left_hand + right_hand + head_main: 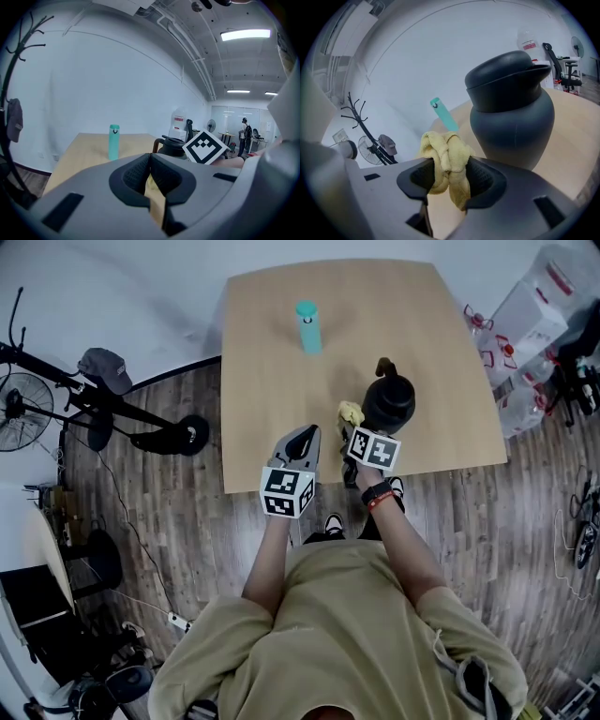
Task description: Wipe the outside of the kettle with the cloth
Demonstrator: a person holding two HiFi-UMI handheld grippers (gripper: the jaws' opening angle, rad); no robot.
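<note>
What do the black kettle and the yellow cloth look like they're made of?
Kettle: likely matte plastic or coated metal; dark, smooth, with only a soft sheen and a faint vertical seam. Cloth: soft yellow fabric, probably microfibre or terry; fuzzy nap, bunching in folds between the right tongs.

Table (272, 352) bears kettle (388, 401) (black) and teal bottle (307, 326).

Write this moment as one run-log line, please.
right gripper: jaws shut on yellow cloth | kettle: upright on table, beside cloth | left gripper: jaws shut, empty
</note>
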